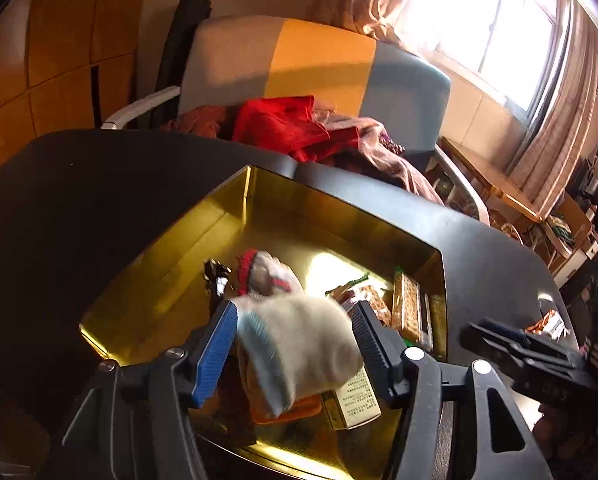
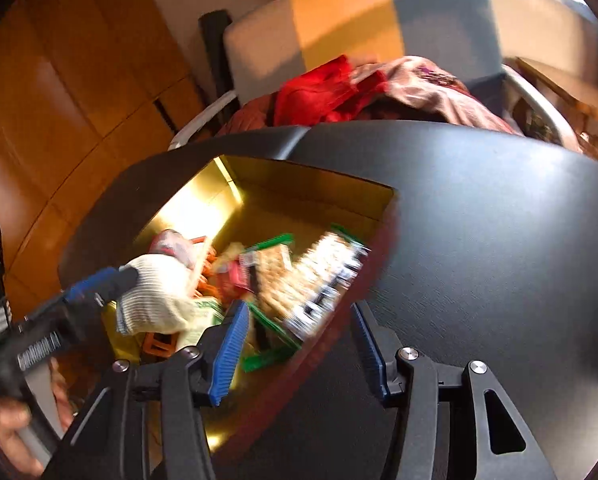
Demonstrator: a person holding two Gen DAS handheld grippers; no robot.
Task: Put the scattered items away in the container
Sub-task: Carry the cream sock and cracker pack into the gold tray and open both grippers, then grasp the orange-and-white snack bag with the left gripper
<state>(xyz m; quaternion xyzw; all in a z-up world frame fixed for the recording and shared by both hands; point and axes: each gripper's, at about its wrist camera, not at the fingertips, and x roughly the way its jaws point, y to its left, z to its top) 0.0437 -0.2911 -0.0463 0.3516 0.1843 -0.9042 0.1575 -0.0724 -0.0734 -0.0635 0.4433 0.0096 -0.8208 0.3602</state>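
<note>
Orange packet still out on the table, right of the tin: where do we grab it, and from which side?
Use the open right tongs, which are closest. The orange packet lies flat on the black table beside the gold tin. Probably come down steeply from above and pinch a raised crinkled edge, not the flat face. It is half hidden, so I can't pick the edge.

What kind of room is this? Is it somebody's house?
Probably a room in a home: a grey and yellow armchair heaped with red and pink clothes, a curtained sunny window, and a black table.
</note>
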